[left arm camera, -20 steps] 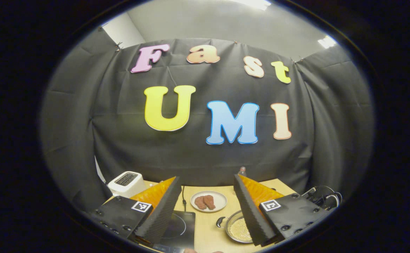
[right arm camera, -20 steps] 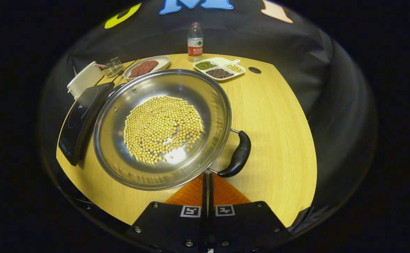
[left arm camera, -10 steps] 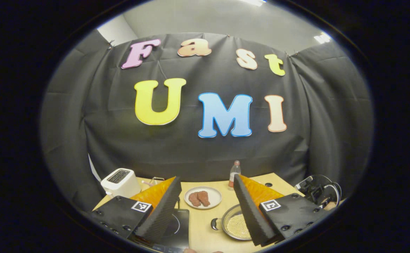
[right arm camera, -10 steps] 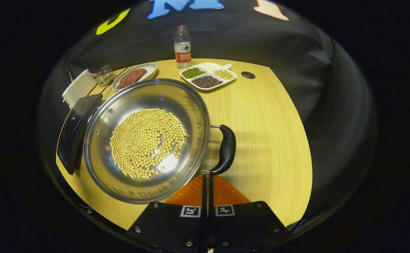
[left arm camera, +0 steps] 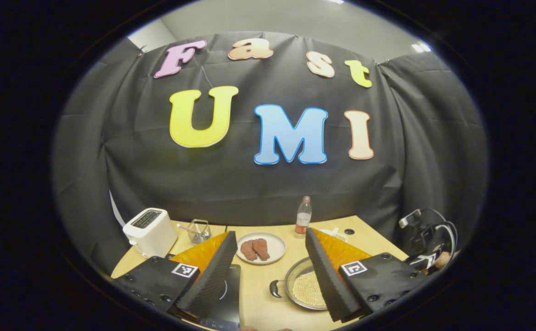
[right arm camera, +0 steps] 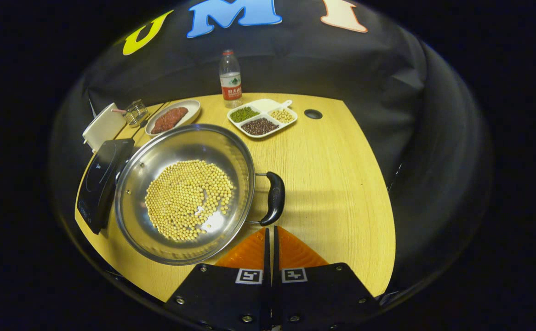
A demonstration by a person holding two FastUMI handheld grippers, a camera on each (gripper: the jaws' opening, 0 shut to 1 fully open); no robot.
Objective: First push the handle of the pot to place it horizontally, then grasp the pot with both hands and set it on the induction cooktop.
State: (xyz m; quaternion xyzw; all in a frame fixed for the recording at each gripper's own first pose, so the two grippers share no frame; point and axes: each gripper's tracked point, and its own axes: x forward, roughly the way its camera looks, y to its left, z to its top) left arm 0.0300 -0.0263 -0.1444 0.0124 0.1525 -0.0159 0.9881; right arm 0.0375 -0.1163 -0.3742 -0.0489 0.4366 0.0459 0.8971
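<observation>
My right gripper (right arm camera: 270, 230) has its two orange fingers pressed together with nothing between them, tips hovering just short of the lower end of the pot's black side handle (right arm camera: 275, 197); I cannot tell whether they touch it. The steel pot (right arm camera: 157, 230), holding a layer of soybeans (right arm camera: 187, 197), sits on the wooden table (right arm camera: 341, 184) just ahead and to the left of those tips. Its far-left rim lies against the black induction cooktop (right arm camera: 98, 174), which I see at the table's left edge.

My left gripper (left arm camera: 270, 271) is held high and spread wide, holding nothing. Through the gap between its fingers I see the pot (left arm camera: 295, 280) low on the right, partly hidden behind the right-hand finger, with its other small handle (left arm camera: 275, 288) pointing left. The cooktop (left arm camera: 229, 294) sits behind the left-hand finger.

Farther back in the right gripper view stand a water bottle (right arm camera: 230, 78), a divided dish of beans (right arm camera: 261, 122), a plate of meat (right arm camera: 172, 118), a small wire basket (right arm camera: 137, 112) and a white toaster (right arm camera: 105, 131).
</observation>
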